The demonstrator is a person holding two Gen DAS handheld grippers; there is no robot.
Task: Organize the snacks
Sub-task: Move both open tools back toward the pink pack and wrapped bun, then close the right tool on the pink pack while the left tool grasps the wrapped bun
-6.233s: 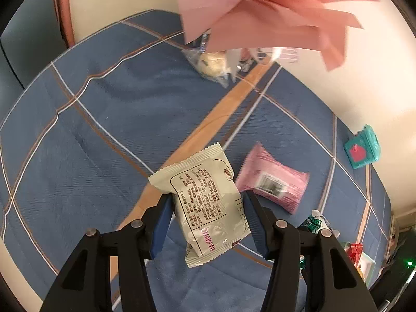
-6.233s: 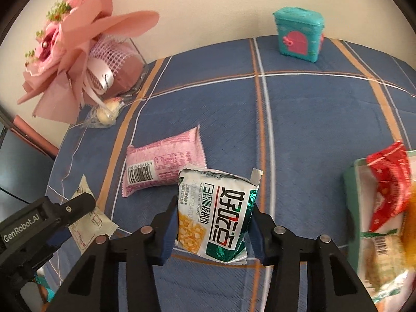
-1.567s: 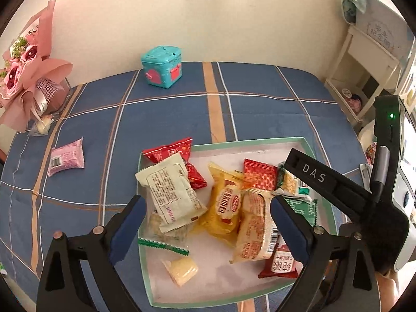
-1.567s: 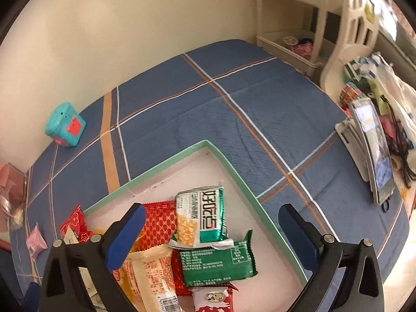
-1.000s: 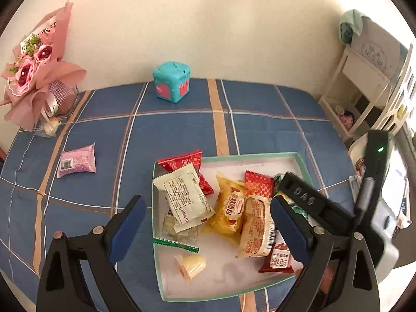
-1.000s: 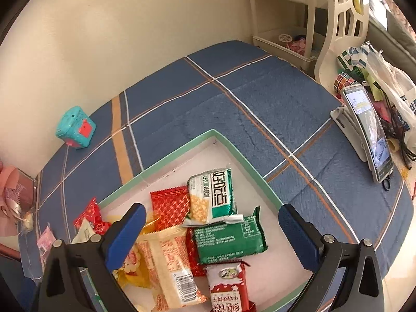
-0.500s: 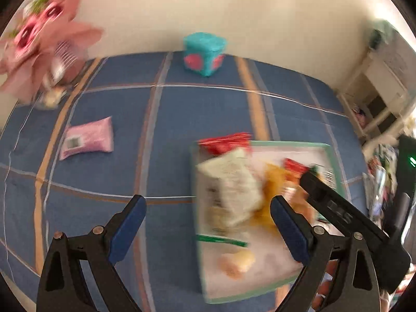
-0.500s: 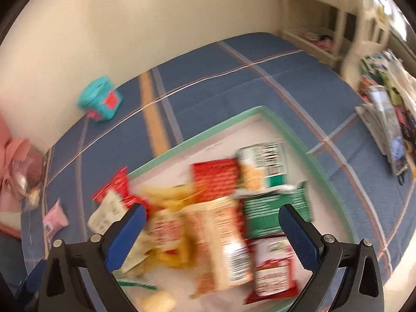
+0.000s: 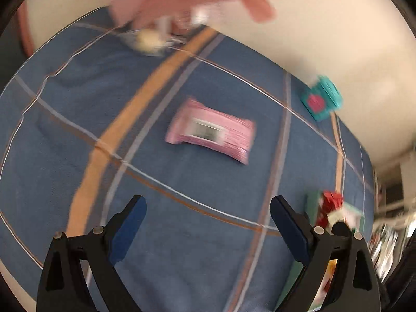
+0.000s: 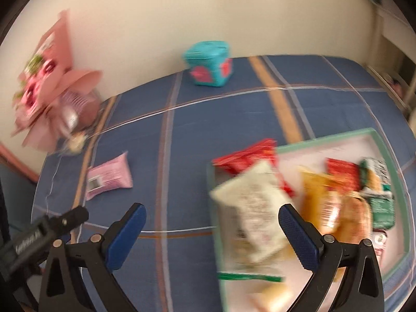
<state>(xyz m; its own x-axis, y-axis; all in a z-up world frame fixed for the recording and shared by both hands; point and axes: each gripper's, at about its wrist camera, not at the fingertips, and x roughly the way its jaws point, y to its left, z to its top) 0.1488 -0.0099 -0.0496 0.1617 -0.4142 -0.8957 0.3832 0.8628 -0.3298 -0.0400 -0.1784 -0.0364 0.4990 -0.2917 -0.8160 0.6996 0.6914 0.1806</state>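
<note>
Pink snack packet (image 9: 210, 136) now sits mid-frame ahead of the left gripper (image 9: 208, 223), jaws wide and empty, after both swung off the tray (image 10: 384, 143); right gripper (image 10: 212, 230) also gapes empty. Last pickup.

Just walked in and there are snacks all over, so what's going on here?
A person is sorting snacks into a green-rimmed tray with two handheld grippers. Both the left gripper and the right gripper are open and empty. One pink packet lies outside the tray on the blue cloth; the left gripper is aimed toward it.
</note>
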